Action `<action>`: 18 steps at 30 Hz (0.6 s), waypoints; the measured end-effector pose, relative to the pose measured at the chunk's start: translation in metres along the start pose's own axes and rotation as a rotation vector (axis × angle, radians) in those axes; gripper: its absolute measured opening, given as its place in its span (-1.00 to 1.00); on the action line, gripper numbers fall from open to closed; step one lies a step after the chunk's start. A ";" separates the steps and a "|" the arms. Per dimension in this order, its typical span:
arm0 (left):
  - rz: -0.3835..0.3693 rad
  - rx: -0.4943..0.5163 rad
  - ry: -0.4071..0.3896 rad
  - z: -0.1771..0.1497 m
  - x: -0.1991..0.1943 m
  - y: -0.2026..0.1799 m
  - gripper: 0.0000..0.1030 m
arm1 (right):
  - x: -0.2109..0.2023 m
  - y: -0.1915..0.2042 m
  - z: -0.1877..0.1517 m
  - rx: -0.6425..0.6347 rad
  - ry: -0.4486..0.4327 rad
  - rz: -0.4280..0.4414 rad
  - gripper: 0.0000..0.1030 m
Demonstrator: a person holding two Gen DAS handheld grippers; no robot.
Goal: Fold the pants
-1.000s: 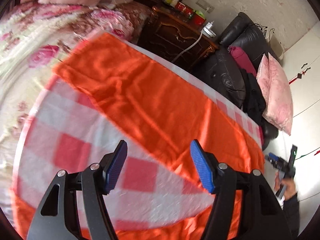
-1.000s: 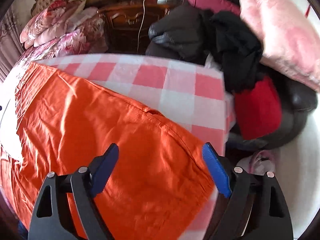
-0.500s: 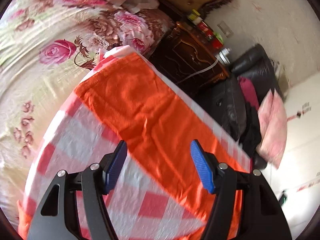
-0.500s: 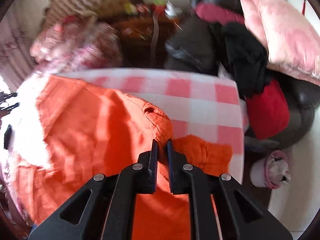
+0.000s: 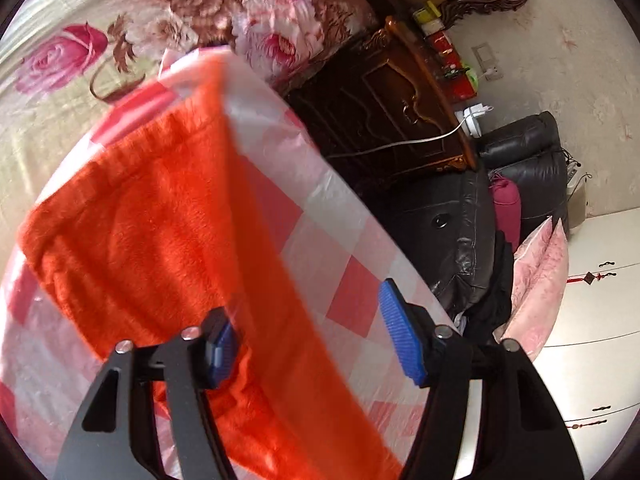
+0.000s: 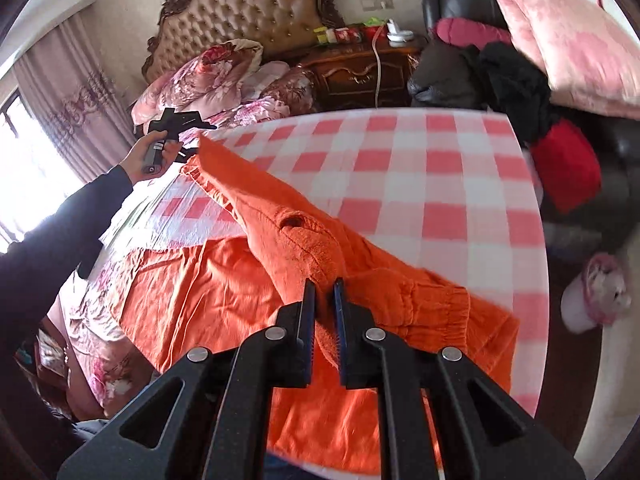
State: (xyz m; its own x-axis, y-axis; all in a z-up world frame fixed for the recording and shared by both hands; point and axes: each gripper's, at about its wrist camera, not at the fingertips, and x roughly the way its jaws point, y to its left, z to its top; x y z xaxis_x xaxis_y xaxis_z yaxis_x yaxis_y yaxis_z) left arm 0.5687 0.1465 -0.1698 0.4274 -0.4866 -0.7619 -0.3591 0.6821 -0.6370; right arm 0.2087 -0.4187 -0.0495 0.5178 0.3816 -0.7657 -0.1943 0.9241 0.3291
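The orange pants [image 6: 224, 292] lie over a table with a pink-and-white checked cloth [image 6: 432, 184]. My right gripper [image 6: 324, 292] is shut on a raised fold of the pants near the elastic waistband [image 6: 436, 304]. From that grip a ridge of cloth runs up to the far corner. There a hand holds my left gripper [image 6: 206, 136]. In the left wrist view the pants [image 5: 160, 220] hang between the blue pads. The jaws of the left gripper [image 5: 308, 320] are closing. The right pad [image 5: 400, 340] stands clear of the cloth.
A floral bed [image 5: 80, 40] lies beyond the table, with a dark wooden nightstand [image 5: 400, 112] beside it. A black leather chair [image 5: 460, 220] holding pink pillows [image 6: 568, 44] and dark clothes stands by the table's edge. A pink-and-white object [image 6: 596, 300] sits on the floor.
My right gripper shut on the pants' edge, then lifted and carried it across. My left gripper moved to the pants' other end, and cloth now hangs between its jaws.
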 end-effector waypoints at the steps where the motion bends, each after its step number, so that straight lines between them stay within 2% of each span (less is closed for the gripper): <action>1: 0.055 0.003 0.001 -0.001 0.003 0.002 -0.79 | -0.001 -0.001 -0.003 0.010 0.001 -0.003 -0.79; 2: 0.074 -0.001 -0.012 -0.002 0.002 0.005 -0.97 | -0.002 -0.002 -0.004 0.013 -0.002 -0.019 -0.79; 7: 0.029 -0.019 -0.055 -0.009 -0.047 0.013 -0.97 | -0.002 -0.022 0.003 0.025 -0.019 -0.101 -0.79; 11: -0.025 -0.014 -0.092 -0.033 -0.121 0.007 -0.97 | -0.011 -0.028 0.020 -0.035 -0.035 -0.147 -0.79; 14: -0.045 0.018 -0.133 -0.080 -0.192 0.010 -0.97 | -0.032 -0.024 0.020 -0.110 -0.049 -0.165 -0.79; 15: -0.055 0.035 -0.151 -0.107 -0.220 0.017 -0.97 | -0.038 -0.023 0.015 -0.128 -0.048 -0.165 -0.79; 17: -0.063 0.054 -0.172 -0.151 -0.253 0.040 -0.97 | -0.048 -0.023 0.000 -0.150 -0.037 -0.170 -0.79; 18: -0.070 0.051 -0.182 -0.183 -0.268 0.061 -0.97 | -0.052 -0.025 -0.014 -0.149 -0.026 -0.166 -0.79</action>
State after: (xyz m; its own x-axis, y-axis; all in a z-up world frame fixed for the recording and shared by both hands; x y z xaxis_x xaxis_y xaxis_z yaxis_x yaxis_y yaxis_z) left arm 0.2805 0.2190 -0.0255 0.5945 -0.4303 -0.6792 -0.2826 0.6790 -0.6775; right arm 0.1756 -0.4616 -0.0258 0.5738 0.2251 -0.7875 -0.2244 0.9679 0.1131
